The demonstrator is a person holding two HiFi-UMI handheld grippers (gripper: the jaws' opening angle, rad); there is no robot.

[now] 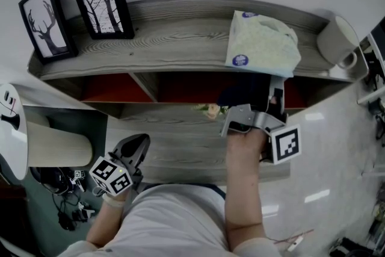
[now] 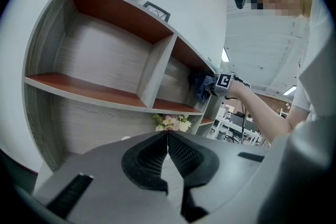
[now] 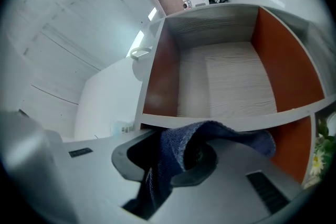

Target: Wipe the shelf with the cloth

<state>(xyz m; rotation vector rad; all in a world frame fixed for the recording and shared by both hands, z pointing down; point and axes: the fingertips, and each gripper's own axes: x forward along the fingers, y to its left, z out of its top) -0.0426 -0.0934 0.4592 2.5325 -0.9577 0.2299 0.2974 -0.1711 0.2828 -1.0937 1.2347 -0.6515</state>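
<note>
Two tongs are in view. The right tongs [image 3: 176,162] are closed on a dark blue cloth [image 3: 173,139], which bunches between the pads and drapes over one of them. They hold it at the front of the upper right compartment of the shelf [image 1: 174,39], just under the top board. The left tongs [image 2: 167,140] are closed with nothing between them, low and well apart from the cloth. Framed pictures [image 1: 103,3] and a pale packet [image 1: 261,39] sit on the top board.
</note>
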